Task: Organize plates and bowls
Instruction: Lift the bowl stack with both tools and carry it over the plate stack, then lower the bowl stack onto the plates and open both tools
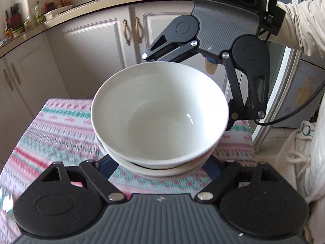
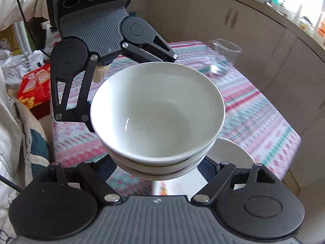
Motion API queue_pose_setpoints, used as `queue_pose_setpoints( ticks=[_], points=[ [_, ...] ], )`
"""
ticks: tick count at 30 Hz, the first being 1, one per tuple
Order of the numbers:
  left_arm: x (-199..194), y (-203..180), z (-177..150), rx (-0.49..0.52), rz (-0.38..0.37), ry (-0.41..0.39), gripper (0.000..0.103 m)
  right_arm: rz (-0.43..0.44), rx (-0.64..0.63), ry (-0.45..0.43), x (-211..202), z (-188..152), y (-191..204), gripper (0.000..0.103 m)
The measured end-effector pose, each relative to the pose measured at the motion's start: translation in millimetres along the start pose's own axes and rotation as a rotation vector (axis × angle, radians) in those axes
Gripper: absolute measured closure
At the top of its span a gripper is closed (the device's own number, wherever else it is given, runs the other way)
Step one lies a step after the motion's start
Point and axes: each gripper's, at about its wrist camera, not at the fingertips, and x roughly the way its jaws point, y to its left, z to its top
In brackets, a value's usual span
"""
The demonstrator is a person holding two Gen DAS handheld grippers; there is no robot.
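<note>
Stacked white bowls (image 1: 160,113), centre frame: glazed, heavy, fragile, slippery. Left tool (image 1: 162,168) and right tool (image 2: 160,170) clamp opposite sides below the rims.

The left gripper (image 1: 160,168) points steeply downward, its jaws spread wide on opposite sides of the stacked bowls (image 1: 160,113) and reaching in under them. The right gripper (image 2: 158,170) faces it from the other side, tilted down as steeply, jaws equally wide around the same stack. A cream sleeve (image 1: 300,24) runs back behind the right gripper.
</note>
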Motion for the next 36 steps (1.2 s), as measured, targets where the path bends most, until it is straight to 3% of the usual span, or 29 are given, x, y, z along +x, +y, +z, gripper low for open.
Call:
queue_pose_setpoints(
  ticks=[13, 29, 33, 36],
  points=[
    [70, 32, 26, 0.017, -0.057, 0.020, 0.016, -0.034, 0.089, 0.021, 3, -49, -55, 0.014],
    [79, 43, 22, -0.023, -0.074, 0.028, 0.016, -0.019, 0.135, 0.022, 13, -60, -70, 0.014],
    [76, 36, 22, 0.021, -0.012, 0.013, 0.010, -0.027, 0.147, 0.021, 13, -60, -70, 0.014],
    [74, 27, 21, 0.026, 0.021, 0.016, 0.007, -0.026, 0.169, 0.009, 13, -61, -68, 0.008]
  ],
)
